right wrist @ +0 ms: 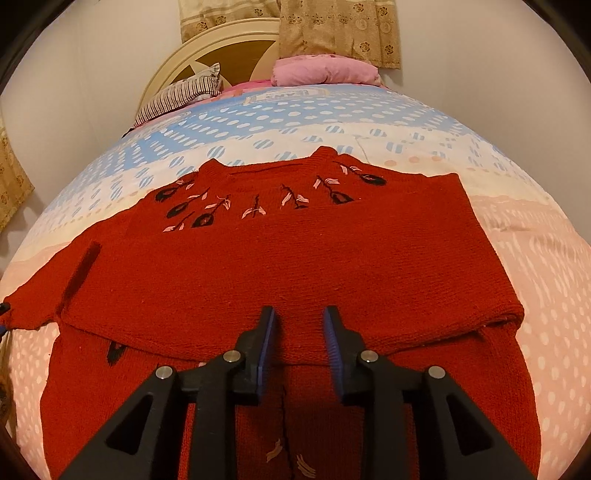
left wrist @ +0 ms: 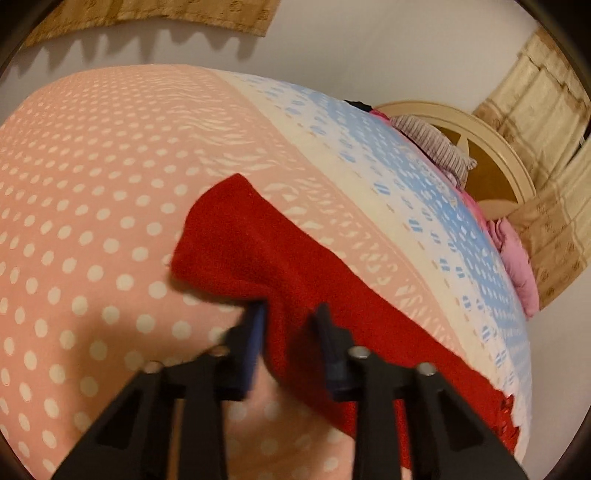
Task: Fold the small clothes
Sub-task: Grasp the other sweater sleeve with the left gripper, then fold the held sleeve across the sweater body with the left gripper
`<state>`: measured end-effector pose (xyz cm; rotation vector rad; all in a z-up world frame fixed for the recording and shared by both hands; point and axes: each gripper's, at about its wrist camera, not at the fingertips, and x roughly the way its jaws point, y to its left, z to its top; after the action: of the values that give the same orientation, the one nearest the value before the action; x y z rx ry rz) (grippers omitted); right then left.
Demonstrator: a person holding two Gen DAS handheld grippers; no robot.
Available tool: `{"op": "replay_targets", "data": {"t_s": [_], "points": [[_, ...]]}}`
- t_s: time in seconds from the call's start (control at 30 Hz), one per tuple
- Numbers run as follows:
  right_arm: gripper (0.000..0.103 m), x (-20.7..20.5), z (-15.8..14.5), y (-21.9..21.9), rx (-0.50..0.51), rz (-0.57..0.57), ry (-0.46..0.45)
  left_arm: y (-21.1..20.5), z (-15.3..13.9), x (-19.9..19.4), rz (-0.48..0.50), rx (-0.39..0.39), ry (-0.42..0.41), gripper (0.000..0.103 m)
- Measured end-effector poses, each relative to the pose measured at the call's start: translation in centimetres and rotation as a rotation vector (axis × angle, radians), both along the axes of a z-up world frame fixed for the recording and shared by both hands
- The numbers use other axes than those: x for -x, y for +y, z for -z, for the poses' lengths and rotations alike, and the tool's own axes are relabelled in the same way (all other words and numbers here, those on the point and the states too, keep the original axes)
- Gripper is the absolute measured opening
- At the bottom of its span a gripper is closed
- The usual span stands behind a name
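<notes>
A red knitted sweater [right wrist: 295, 251] with black and pink flower stitching lies spread on the bed, its lower part folded up over the body. My right gripper [right wrist: 299, 317] hovers at that folded edge with its jaws apart. The knit lies flat under them and is not pinched. In the left wrist view one red sleeve [left wrist: 251, 240] stretches across the pink dotted cover. My left gripper [left wrist: 291, 317] is at the sleeve's near edge, and the bunched red knit fills the gap between its blue pads.
The bed cover [right wrist: 535, 258] is pink with white dots, turning blue and white towards the head. A striped pillow [right wrist: 177, 96] and a pink pillow [right wrist: 325, 72] lie by the cream headboard [right wrist: 207, 44]. Beige curtains [right wrist: 332, 29] hang behind.
</notes>
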<state>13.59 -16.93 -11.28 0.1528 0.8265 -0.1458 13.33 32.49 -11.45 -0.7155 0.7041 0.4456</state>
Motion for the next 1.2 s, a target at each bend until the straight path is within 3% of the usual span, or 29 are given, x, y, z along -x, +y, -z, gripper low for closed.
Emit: {"op": "replay_targets", "data": {"t_s": [0.13,0.23,0.37,0.53,0.63,0.73,0.87,1.07,1.2], "points": [[0.029,0.0,0.0,0.0,-0.006,-0.001,-0.003,0.1,-0.3,-0.5,0.008,-0.031,0.007,0.015],[0.03,0.0,0.0,0.0,-0.009,-0.002,-0.004,-1.3,-1.3,-1.5,0.035,-0.13,0.029,0.013],[0.03,0.1,0.0,0.0,-0.009,-0.001,-0.004,-5.1,-4.1,-2.1,0.124,-0.245,-0.023,0.013],[0.031,0.1,0.0,0.0,-0.013,-0.002,-0.006,-14.6,-8.7,-2.3,0.34,-0.392,-0.147,0.013],[0.032,0.1,-0.1,-0.1,-0.024,-0.004,-0.01,-21.2,-10.2,-2.2,0.511,-0.426,-0.217,0.013],[0.033,0.1,-0.1,-0.2,-0.038,-0.007,-0.016,-26.9,-10.1,-2.3,0.651,-0.437,-0.233,0.013],[0.035,0.1,0.0,-0.5,-0.059,-0.01,-0.022,-33.2,-8.1,-2.3,0.806,-0.443,-0.186,0.013],[0.036,0.2,0.1,-0.9,-0.091,-0.01,-0.031,-37.3,-2.8,-3.6,0.927,-0.421,0.053,0.014],[0.038,0.2,0.1,-1.0,-0.097,-0.013,-0.033,-37.5,-3.8,-2.3,0.951,-0.421,0.035,0.019]]}}
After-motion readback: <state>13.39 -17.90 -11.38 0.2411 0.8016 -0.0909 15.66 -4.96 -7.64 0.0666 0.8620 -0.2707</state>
